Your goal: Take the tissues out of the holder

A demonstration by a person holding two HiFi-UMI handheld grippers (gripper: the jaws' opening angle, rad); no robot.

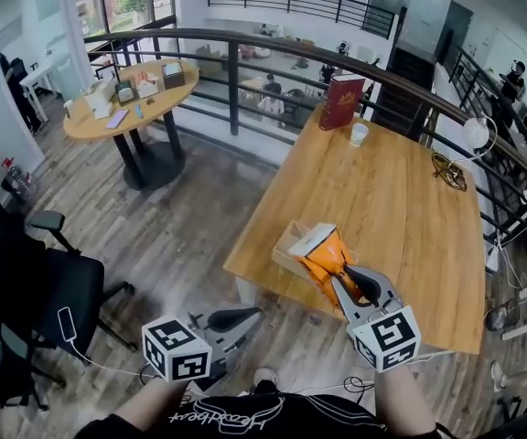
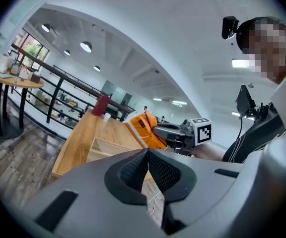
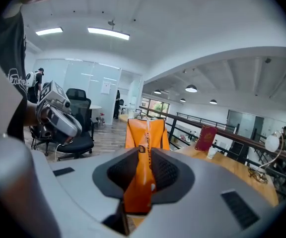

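An orange tissue pack (image 1: 323, 254) hangs tilted just above a shallow wooden holder (image 1: 288, 245) at the near corner of the wooden table (image 1: 410, 236). My right gripper (image 1: 341, 277) is shut on the pack's lower end. In the right gripper view the tissue pack (image 3: 145, 138) stands up between the right gripper's (image 3: 143, 175) pads. My left gripper (image 1: 250, 316) hovers off the table over the floor, shut and empty. In the left gripper view its own jaws (image 2: 147, 168) meet, and the tissue pack (image 2: 145, 128) and holder (image 2: 103, 150) lie beyond them.
A red book (image 1: 341, 101) and a white cup (image 1: 359, 133) stand at the table's far end, with a small dark object (image 1: 448, 172) near the right edge. A black office chair (image 1: 26, 282) stands left, and a round table (image 1: 131, 108) farther back beside a railing.
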